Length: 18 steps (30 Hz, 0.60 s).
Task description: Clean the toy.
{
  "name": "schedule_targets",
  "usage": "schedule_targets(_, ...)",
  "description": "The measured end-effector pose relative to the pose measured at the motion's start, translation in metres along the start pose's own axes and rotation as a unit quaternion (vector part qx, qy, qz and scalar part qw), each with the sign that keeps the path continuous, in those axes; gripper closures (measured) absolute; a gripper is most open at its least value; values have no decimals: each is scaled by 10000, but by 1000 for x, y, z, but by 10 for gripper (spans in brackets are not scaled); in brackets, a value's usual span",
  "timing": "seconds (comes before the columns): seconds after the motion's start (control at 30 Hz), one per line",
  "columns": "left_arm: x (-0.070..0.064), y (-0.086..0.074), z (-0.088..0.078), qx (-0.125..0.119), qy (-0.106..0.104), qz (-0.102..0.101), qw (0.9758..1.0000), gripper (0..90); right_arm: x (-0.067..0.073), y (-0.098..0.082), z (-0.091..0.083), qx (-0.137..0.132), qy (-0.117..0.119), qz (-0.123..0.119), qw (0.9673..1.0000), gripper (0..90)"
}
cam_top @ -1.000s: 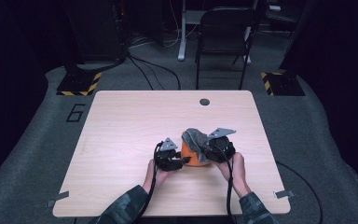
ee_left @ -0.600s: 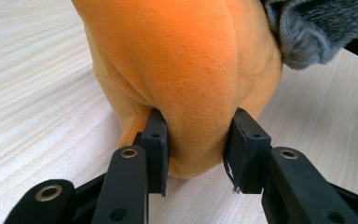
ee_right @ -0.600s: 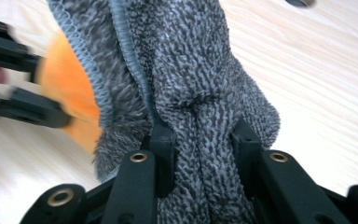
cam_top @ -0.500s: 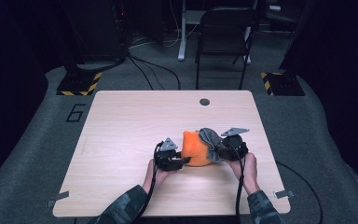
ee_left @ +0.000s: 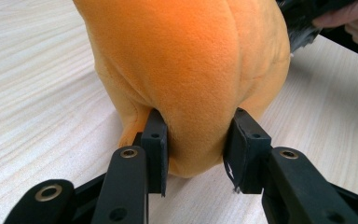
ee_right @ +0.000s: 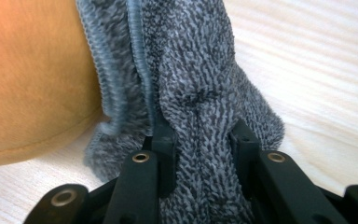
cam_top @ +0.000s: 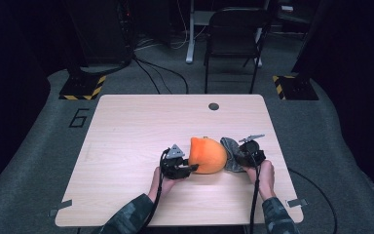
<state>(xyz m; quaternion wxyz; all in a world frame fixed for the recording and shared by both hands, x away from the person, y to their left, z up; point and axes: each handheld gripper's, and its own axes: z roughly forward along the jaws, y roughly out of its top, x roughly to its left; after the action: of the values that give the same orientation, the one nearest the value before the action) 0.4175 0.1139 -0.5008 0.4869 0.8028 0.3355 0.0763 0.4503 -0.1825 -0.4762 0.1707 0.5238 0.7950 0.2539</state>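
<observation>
An orange plush cushion (cam_top: 207, 155) lies on the light wooden table (cam_top: 141, 126), near its front right. My left gripper (cam_top: 191, 167) is shut on the cushion's left end; in the left gripper view (ee_left: 196, 140) the soft orange cushion (ee_left: 186, 65) bulges between both pads. My right gripper (cam_top: 237, 157) is shut on a grey knitted cover (cam_top: 230, 152) that hangs off the cushion's right side. In the right gripper view (ee_right: 200, 140) the grey cover (ee_right: 200, 79) is bunched between the jaws, beside the orange cushion (ee_right: 32, 79).
A dark round grommet (cam_top: 214, 106) sits near the table's far edge. A black chair (cam_top: 233, 39) stands behind the table. Black-and-yellow striped floor blocks (cam_top: 82, 87) lie left and right of the far corners. Bare tabletop spreads to the left.
My right gripper has moved right and lower with the grey cover, pulling it off the orange cushion, which now shows much more. The left gripper has stayed put.
</observation>
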Motion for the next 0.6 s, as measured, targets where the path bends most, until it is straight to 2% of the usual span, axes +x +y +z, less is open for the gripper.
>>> schedule_targets(0.2, -1, 1, 1, -22, 8, 14, 10000, 635, 1, 7, -39, -579, 173, -6, 9982, 703)
schedule_targets(0.3, -1, 0, 1, -21, 11, 16, 10000, 635, 9, 13, -62, -913, 414, -22, 9950, 703)
schedule_targets(0.33, -1, 0, 1, -23, 28, 24, 10000, 637, 14, 16, -69, -1024, 481, -143, 9935, 703)
schedule_targets(0.4, -1, 1, 0, -4, 29, 83, 10000, 637, 29, 22, -78, -1199, 654, -259, 9903, 702)
schedule_targets(0.47, -2, 1, 0, 36, 25, 113, 9999, 637, 46, 27, -83, -1263, 806, -489, 9875, 700)
schedule_targets(0.6, -3, 1, 0, 40, 53, 180, 9998, 637, 76, 33, -78, -1223, 1054, -791, 9837, 695)
